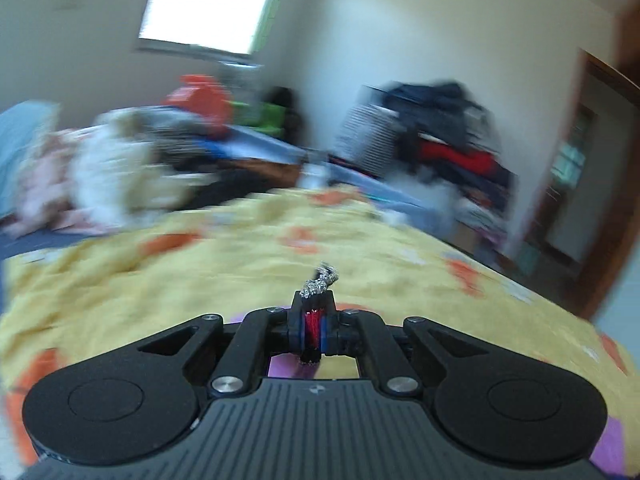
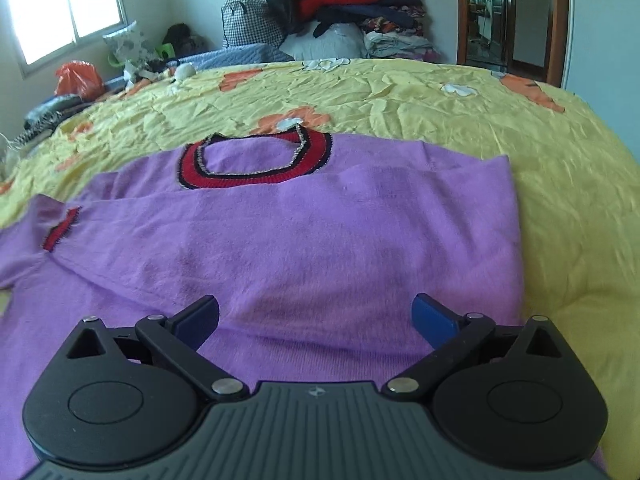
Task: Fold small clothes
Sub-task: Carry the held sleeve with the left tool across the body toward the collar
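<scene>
Here, left hand-held gripper (image 1: 313,312) clamped on sweater cuff (image 1: 312,326); right hand-held gripper (image 2: 316,316) wide-jawed, low over sweater (image 2: 304,240).

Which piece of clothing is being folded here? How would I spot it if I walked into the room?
Look at the bed with the yellow flowered sheet. Spread flat on its near side is the sweater, right in front of the open right gripper. Unlike the dark heap of clothes against the far wall, it is plain purple, with a red, dark-edged collar.
</scene>
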